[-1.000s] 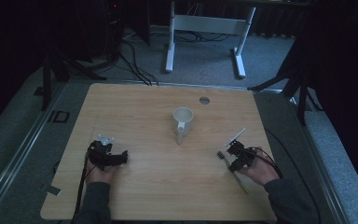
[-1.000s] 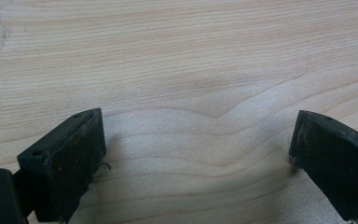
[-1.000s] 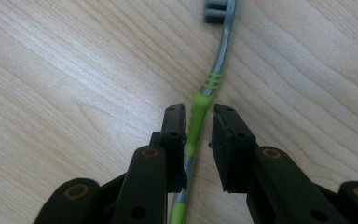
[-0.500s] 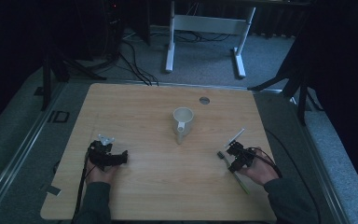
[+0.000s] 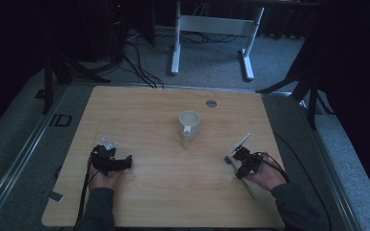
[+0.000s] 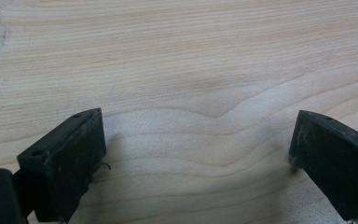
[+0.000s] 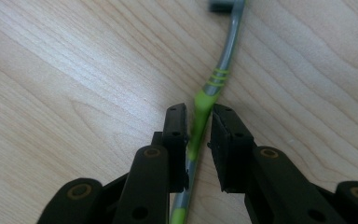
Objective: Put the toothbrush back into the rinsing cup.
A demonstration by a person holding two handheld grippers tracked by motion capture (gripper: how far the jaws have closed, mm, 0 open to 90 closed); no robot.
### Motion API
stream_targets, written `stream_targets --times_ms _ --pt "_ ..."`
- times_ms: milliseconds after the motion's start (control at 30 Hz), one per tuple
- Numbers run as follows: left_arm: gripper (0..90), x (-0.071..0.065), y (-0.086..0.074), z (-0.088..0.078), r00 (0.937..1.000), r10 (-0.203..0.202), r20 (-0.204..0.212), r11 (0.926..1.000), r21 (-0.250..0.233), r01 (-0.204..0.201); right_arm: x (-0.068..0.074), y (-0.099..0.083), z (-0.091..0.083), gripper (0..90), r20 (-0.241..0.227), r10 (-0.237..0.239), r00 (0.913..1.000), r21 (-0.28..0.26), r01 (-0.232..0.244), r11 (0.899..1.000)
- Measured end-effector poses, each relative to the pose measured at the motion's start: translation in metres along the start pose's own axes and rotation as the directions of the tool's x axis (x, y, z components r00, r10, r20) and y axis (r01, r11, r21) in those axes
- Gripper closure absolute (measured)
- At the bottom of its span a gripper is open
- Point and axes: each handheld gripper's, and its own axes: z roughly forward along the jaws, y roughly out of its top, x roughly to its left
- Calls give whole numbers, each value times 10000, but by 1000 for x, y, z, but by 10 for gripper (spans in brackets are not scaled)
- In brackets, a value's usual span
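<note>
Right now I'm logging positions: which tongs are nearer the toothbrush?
Right. The right tongs straddle the toothbrush handle; the left tongs sit across the table, far from it.

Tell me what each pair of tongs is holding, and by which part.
The right tongs grip the toothbrush by its green handle section, on the table. The left tongs stand open, holding nothing.

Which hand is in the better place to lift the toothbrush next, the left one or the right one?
The right. Its tongs already straddle the green and grey toothbrush handle, nearly closed on it. The left tongs stand wide open over bare wood, across the table from it.
</note>
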Motion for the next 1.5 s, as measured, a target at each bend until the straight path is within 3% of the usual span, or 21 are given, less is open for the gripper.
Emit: stream_targets --times_ms 1500 --pt "39 0 0 0 10000 5 4 10000 3 -5 3 12 8 815 279 -271 9992 905 245 9956"
